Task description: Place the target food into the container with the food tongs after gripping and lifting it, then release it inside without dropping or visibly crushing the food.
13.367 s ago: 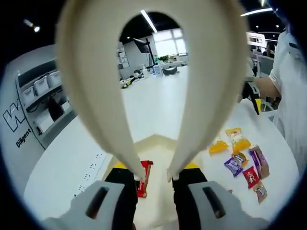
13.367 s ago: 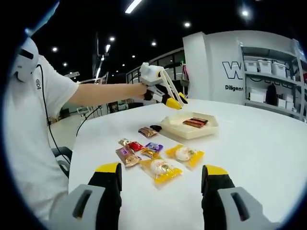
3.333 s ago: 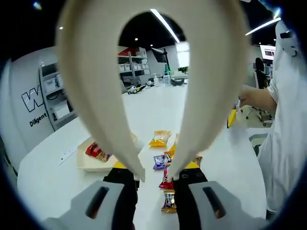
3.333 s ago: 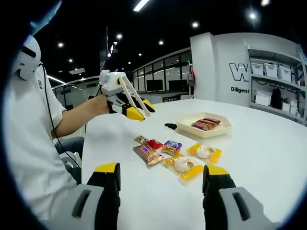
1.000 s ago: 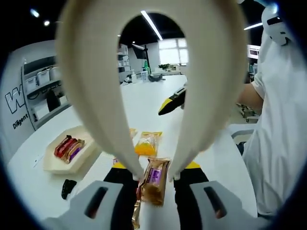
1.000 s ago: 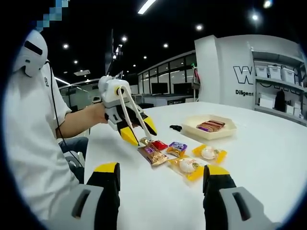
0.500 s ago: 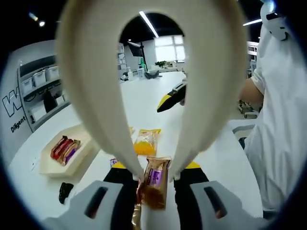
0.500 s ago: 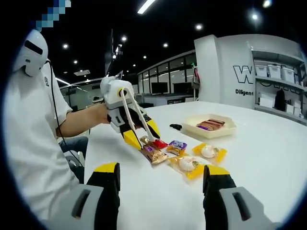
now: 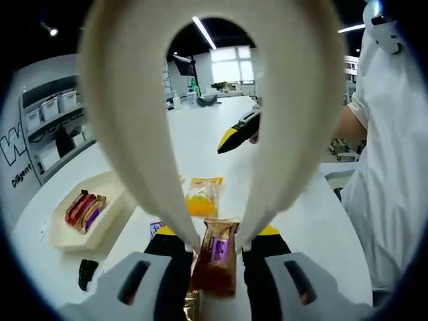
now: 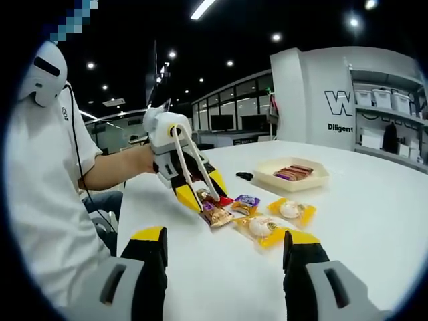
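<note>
Brown snack packet [image 9: 215, 257] lies on the table [image 9: 314, 221], between the tong tips [image 9: 217, 246] held in the left gripper [image 10: 197, 194]. Tips sit close at the packet's sides; whether they grip it cannot be told. Right gripper [image 10: 227, 257]: jaws wide apart, nothing held. Beyond: yellow packet [image 9: 202, 195], then tray [image 9: 70, 234] with bars, toward the table's far side.
</note>
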